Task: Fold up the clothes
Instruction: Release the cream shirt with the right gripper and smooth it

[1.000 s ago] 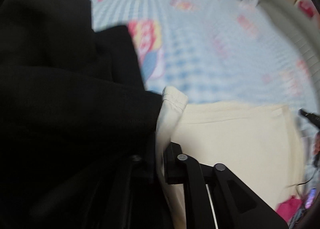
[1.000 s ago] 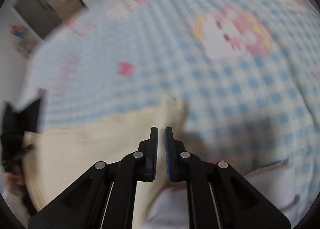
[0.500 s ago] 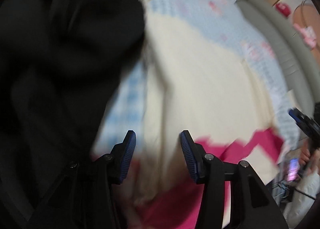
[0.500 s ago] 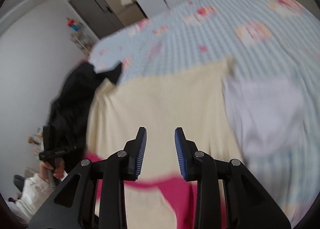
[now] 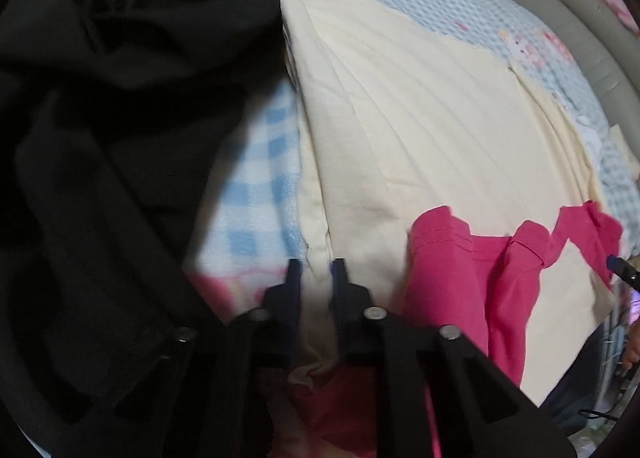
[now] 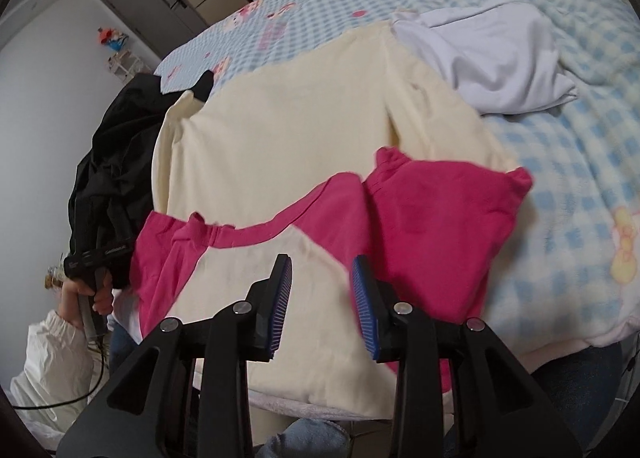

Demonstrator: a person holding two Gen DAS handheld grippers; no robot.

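Your left gripper (image 5: pixel 316 272) is closing on the cream-and-pink shirt's (image 6: pixel 304 138) near-left edge, your right gripper (image 6: pixel 322 282) is opening empty above its near hem, shirt lies flat on the checked bedspread (image 6: pixel 560 162), folding barely begun.

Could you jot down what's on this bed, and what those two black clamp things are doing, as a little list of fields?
surface: blue-checked cartoon blanket
main garment: cream and pink cotton shirt, spread flat
beside it: crumpled black garment on one side, pale lilac cloth on the other
left tool: closing on the shirt's cream edge, fabric between the jaws
right tool: opening above the shirt's near end, holding nothing
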